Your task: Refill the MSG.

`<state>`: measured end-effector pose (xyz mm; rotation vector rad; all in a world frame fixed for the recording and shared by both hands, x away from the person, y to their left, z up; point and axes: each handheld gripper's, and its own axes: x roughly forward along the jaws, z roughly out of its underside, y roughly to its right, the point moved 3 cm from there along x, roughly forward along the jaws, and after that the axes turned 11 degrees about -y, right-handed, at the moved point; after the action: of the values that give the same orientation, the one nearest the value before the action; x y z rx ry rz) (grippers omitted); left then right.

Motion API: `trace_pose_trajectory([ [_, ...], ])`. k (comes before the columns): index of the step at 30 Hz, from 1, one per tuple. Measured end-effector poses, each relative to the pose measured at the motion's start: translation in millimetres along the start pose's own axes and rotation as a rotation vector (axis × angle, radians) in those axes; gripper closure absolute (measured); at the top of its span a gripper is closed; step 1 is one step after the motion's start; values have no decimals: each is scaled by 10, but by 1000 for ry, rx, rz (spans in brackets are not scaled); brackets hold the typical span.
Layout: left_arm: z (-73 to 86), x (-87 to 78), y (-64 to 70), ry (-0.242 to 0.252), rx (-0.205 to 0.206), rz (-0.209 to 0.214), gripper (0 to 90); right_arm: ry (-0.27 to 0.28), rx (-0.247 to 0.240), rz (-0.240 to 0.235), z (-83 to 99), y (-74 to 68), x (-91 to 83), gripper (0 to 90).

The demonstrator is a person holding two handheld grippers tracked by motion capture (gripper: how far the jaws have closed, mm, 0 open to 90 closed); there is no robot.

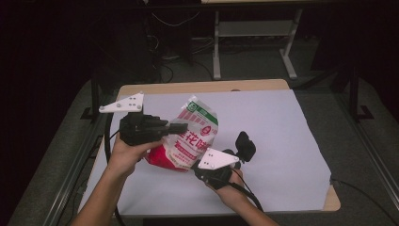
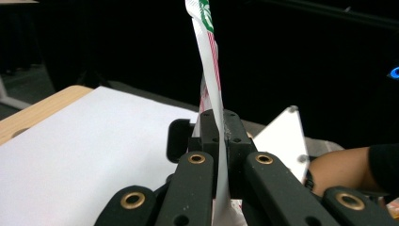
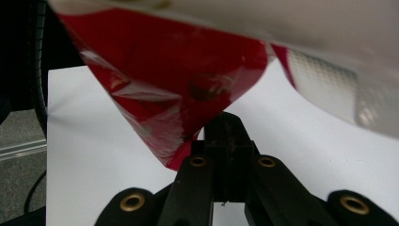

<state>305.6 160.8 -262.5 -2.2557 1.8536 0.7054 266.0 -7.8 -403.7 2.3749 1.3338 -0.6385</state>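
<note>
Looks like a lab or test room, not a home. Small wooden table (image 1: 308,86) covered with a plain white sheet (image 1: 263,132), set on grey carpet (image 1: 362,155). Behind the table, a white metal desk frame (image 1: 256,35) with loose cables (image 1: 174,21) dangling and pooling on the floor next to it. Black metal stand legs (image 1: 94,94) left and right of the table, rail along its left edge. Dark all around the table, only the worktop lit. Very much a recording setup.
</note>
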Motion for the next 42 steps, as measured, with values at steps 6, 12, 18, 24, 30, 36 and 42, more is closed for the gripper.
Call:
trace_pose_trajectory([
  [6,22,72,-21,-12,-7,13,900,-10,9,12,51,-15,32,899],
  [12,34,167,-41,-23,-20,34,900,-2,18,26,136,-35,34,900],
  [18,12,262,-61,-34,-32,52,900,13,19,64,200,-58,14,899],
  [24,-10,288,-77,-52,-49,50,900,11,30,77,202,-82,6,900],
  [30,-56,353,-64,-109,-63,45,900,6,50,87,208,-143,24,900],
  [36,-90,405,-77,-139,-66,37,900,11,61,95,214,-171,27,900],
  [42,-112,443,-94,-153,-66,39,900,6,89,90,219,-162,25,900],
])
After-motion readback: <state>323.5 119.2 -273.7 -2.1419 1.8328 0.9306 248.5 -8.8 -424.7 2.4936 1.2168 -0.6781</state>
